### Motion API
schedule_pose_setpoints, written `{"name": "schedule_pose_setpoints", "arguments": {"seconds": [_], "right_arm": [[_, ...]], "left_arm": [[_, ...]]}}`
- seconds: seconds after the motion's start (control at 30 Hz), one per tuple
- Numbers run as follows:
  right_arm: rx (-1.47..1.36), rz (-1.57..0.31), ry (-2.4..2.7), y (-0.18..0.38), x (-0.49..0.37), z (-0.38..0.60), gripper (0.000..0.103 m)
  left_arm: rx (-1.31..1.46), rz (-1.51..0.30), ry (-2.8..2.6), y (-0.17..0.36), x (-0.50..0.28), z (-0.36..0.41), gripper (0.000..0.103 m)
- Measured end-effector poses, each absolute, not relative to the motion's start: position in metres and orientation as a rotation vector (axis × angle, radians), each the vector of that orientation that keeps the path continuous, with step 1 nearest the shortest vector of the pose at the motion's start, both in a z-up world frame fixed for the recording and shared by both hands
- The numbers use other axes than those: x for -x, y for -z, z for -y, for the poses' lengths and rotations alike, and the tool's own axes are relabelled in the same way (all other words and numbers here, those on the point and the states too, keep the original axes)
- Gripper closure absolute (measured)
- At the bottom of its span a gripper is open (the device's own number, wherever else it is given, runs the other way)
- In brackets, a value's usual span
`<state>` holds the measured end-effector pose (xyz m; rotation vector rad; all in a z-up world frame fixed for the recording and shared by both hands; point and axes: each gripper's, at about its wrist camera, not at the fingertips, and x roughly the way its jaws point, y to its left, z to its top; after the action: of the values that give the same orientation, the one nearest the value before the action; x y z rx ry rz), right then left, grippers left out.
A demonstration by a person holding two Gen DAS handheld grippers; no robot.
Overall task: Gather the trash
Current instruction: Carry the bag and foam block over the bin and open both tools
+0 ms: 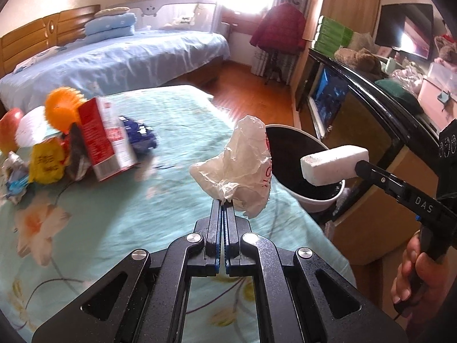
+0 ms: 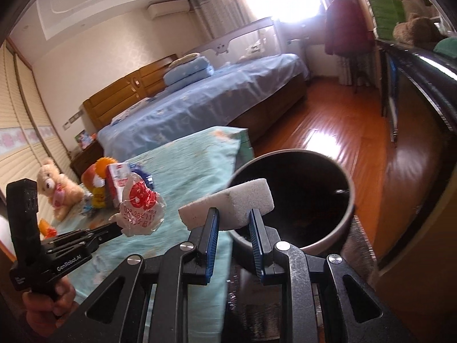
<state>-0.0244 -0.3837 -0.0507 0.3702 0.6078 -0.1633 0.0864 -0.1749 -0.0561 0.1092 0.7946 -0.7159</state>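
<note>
Left gripper (image 1: 223, 201) has its jaws pinched fully together on a crumpled white plastic bag (image 1: 238, 168) with red print, and the bag sticks up off the tips over the teal flowered cloth (image 1: 160, 171), right next to the bin's rim. Right gripper (image 2: 232, 220) is only partly closed, both blue pads squeezing a white foam block (image 2: 228, 200), and that block hangs over the mouth of the trash bin (image 2: 347, 217), a white bucket with a black liner standing just off the edge of the cloth-covered surface. From the left camera the block sits above the liner too, so it's over the opening, not inside.

Rest of the junk is back on the cloth in a pile, well apart from the bin: a red and white carton (image 1: 107, 140) leaning over, a yellow wrapper (image 1: 45, 164), something blue (image 1: 141, 134) behind the carton, an orange spiky ball (image 1: 61, 108). It's blurry over there so I can't tell much more. A teddy bear (image 2: 55, 188) sits at the far end of the cloth. Bed with blue sheets (image 1: 114, 63) behind all of it.
</note>
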Motion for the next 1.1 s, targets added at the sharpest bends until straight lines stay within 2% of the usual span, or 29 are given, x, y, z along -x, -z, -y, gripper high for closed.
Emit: {"name": "schedule_pose_setpoints", "arguments": {"seconds": [0.43, 0.97, 1.1], "right_arm": [[-0.283, -0.623, 0.300, 0.056, 0.019, 0.418, 0.081], [-0.273, -0.689, 0.322, 0.068, -0.003, 0.446, 0.080], [-0.277, -0.715, 0.316, 0.074, -0.010, 0.451, 0.076]], "left_arm": [[-0.184, -0.819, 0.785, 0.050, -0.097, 0.239, 0.102], [-0.234, -0.951, 0.799, 0.072, -0.121, 0.297, 0.102], [-0.219, -0.987, 0.801, 0.077, -0.129, 0.304, 0.101]]}}
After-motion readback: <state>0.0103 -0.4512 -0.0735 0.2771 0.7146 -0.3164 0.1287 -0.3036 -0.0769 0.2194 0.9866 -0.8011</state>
